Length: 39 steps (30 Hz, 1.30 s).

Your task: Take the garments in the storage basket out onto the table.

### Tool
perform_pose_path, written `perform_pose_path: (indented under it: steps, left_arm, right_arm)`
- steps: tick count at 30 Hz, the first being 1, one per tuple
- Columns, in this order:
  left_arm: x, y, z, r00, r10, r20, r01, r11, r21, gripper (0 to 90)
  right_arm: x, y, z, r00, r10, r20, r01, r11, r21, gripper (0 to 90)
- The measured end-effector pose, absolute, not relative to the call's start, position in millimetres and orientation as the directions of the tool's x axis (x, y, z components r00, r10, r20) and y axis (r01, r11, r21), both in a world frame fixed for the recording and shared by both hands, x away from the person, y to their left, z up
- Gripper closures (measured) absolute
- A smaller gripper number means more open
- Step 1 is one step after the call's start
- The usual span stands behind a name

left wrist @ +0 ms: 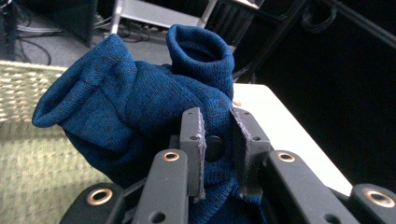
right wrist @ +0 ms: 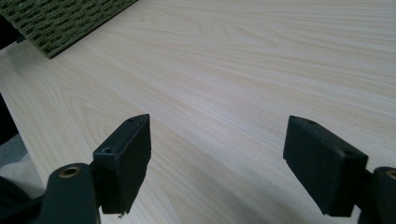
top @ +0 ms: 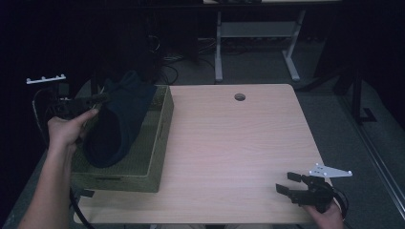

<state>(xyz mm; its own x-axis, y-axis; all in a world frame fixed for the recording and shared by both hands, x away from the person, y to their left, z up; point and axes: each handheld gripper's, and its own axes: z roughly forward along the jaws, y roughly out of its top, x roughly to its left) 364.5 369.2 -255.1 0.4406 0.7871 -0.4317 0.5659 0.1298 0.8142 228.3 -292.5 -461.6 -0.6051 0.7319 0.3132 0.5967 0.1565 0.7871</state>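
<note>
A pale wood-grain desk (top: 239, 143) with rounded corners and a small round cable hole (top: 239, 97) near its far edge carries everything here. Most of its surface, from the middle across to the right edge, lies bare and open, smooth and faintly streaked with grain.

Along the desk's left edge sits a rectangular olive-green woven basket (top: 157, 143), its flat sides rough with a tight weave and its near corner close to the desk's front edge. A corner of that weave (right wrist: 60, 23) appears at the top left of my right gripper view.

A dark blue knitted garment (top: 119, 124) stands bunched in the basket and rises above its rim, leaning toward the far left corner. Up close the knit (left wrist: 130, 107) is soft and fine-ribbed, folded into thick rolls, with one tubular cuff opening upward.

My left gripper (left wrist: 218, 154), held at the basket's left side, has its jaws drawn close together and pinched on a fold of that blue knit, with cloth pressed between the grey pads (left wrist: 195, 140).

My right gripper (top: 291, 183) rests low over the desk's near right corner. Its black block jaws stand wide apart, holding nothing, bare wood showing between them (right wrist: 217, 163).
</note>
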Motion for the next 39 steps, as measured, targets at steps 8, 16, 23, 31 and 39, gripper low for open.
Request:
perform_pose_path:
  steps: [8,16,23,31,39]
  left_arm:
    - [362.0,361.6,-241.6,0.476,0.769,-0.428,0.546,0.124,0.829,75.9]
    - [360.9,348.0,-227.0,0.525,0.741,-0.418,0.521,0.109,0.847,75.9]
    - [360.2,329.7,-214.0,0.572,0.711,-0.408,0.501,0.091,0.861,75.9]
    - [362.2,311.3,-208.6,0.609,0.678,-0.411,0.499,0.076,0.863,75.9]
    - [366.6,281.3,-208.3,0.653,0.636,-0.411,0.493,0.054,0.868,75.9]
  right_arm:
    - [228.3,-292.0,-462.0,-0.609,0.73,0.31,0.596,0.163,0.787,23.0]
    - [228.3,-292.0,-461.9,-0.612,0.729,0.309,0.594,0.165,0.788,23.0]
    - [227.8,-292.6,-461.2,-0.611,0.728,0.31,0.593,0.162,0.789,23.0]
    - [227.9,-293.6,-461.0,-0.609,0.731,0.307,0.589,0.158,0.792,23.0]
    - [227.2,-294.8,-459.5,-0.604,0.732,0.315,0.591,0.146,0.794,23.0]
